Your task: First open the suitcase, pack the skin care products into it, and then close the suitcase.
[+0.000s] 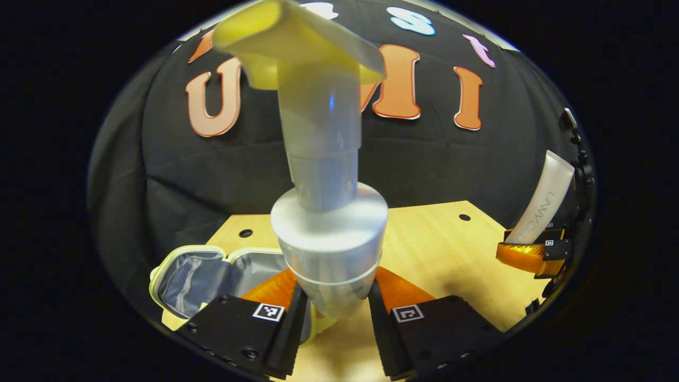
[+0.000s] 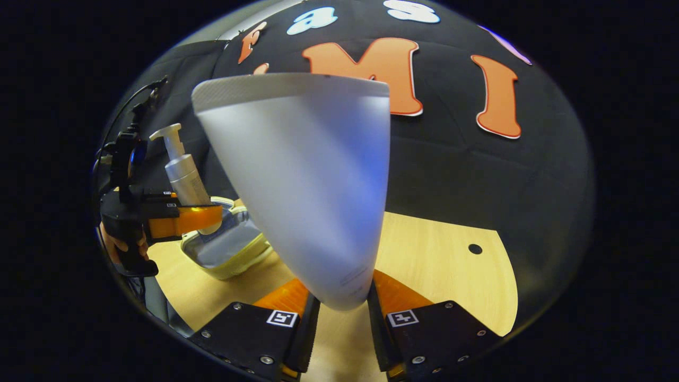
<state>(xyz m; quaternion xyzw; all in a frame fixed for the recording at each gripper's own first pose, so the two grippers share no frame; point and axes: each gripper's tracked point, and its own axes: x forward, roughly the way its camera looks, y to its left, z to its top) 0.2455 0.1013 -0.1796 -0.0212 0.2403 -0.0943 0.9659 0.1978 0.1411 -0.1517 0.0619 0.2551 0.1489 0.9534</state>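
Note:
My left gripper (image 1: 333,310) is shut on a frosted pump bottle (image 1: 326,212) with a pale yellow pump head, held upright above the wooden table. Below and to the left lies the open suitcase (image 1: 204,276), a small case with a yellow-green rim and grey lining. My right gripper (image 2: 342,313) is shut on a white squeeze tube (image 2: 307,180), its crimped end up. In the right gripper view the left gripper (image 2: 185,220) holds the pump bottle (image 2: 183,175) just over the open suitcase (image 2: 228,249). The left gripper view shows the right gripper (image 1: 533,254) with the tube (image 1: 541,207) at far right.
The wooden table (image 1: 451,249) has round holes near its back edge and bare surface between the two grippers. A hand (image 2: 119,246) holds the left gripper's handle. Black cloth hangs behind the table.

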